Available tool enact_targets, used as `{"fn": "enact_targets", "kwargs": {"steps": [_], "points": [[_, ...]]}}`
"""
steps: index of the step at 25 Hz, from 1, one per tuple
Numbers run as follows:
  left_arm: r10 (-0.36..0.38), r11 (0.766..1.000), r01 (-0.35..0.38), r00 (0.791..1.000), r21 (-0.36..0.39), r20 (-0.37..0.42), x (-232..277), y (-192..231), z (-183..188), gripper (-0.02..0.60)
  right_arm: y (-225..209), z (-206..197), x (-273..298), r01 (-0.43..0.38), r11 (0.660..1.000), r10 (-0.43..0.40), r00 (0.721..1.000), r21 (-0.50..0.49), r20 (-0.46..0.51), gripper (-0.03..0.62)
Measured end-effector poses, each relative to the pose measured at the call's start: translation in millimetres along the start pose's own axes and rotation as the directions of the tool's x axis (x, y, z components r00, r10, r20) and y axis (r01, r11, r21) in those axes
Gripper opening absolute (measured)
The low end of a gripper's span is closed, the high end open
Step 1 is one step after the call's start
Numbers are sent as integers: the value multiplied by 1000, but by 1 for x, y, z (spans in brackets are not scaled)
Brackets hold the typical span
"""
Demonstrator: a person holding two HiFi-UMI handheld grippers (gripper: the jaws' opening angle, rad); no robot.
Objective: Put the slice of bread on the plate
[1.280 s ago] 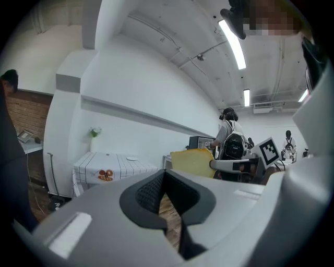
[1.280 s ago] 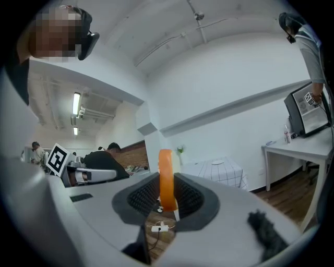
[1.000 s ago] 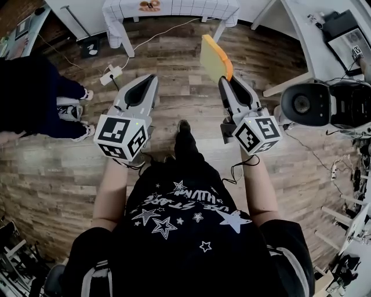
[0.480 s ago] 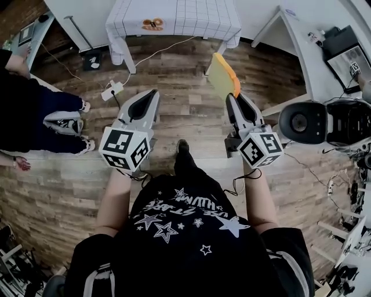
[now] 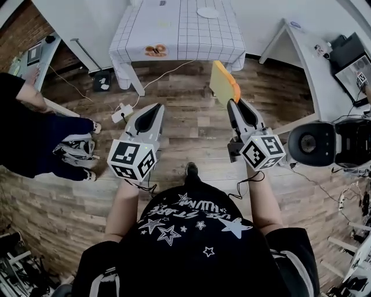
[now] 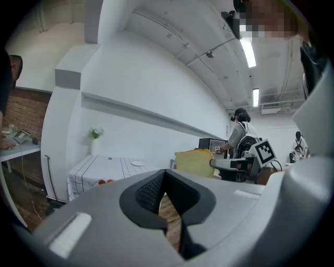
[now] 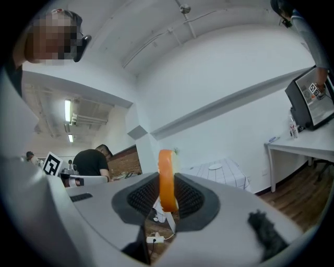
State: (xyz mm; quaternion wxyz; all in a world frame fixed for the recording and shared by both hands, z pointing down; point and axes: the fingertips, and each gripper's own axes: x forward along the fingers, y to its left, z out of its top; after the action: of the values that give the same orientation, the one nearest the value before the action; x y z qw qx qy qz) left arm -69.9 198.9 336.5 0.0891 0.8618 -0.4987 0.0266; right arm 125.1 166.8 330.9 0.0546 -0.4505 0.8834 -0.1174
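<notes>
The slice of bread, pale with an orange crust, stands on edge between the jaws of my right gripper, which is shut on it. In the right gripper view the slice shows edge-on between the pads. My left gripper is held level beside it, shut on nothing, and its pads meet at the tip. Ahead stands a table with a white checked cloth, and a small white plate lies at its far side. The plate and the bread also show in the left gripper view.
An orange item lies at the table's near edge. A person in dark clothes stands at the left. A power strip and cables lie on the wooden floor. A white desk and a round black machine are at the right.
Both grippers have moved forward across the floor towards the table, the bread still held. More of the table has come into view, with the plate on it.
</notes>
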Motion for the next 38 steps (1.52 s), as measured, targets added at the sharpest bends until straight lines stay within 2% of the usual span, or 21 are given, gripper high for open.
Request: {"fn": "enact_targets", "kwargs": {"steps": [11, 15, 22, 33, 38], "points": [[48, 999, -48, 999, 15, 0, 62, 16, 14, 9, -68, 12, 41, -8, 1000, 8, 1000, 24, 12, 92], [67, 998, -67, 998, 9, -7, 78, 19, 11, 9, -82, 11, 53, -17, 999, 16, 1000, 38, 4, 92], [53, 998, -53, 998, 23, -19, 91, 18, 10, 9, -93, 9, 65, -22, 998, 22, 1000, 52, -4, 94], [27, 1000, -27, 1000, 6, -14, 137, 66, 8, 9, -112, -1, 99, 54, 998, -53, 998, 35, -26, 92], [18, 1000, -18, 1000, -4, 0, 166, 97, 16, 9, -124, 2, 131, 76, 997, -75, 997, 27, -31, 92]]}}
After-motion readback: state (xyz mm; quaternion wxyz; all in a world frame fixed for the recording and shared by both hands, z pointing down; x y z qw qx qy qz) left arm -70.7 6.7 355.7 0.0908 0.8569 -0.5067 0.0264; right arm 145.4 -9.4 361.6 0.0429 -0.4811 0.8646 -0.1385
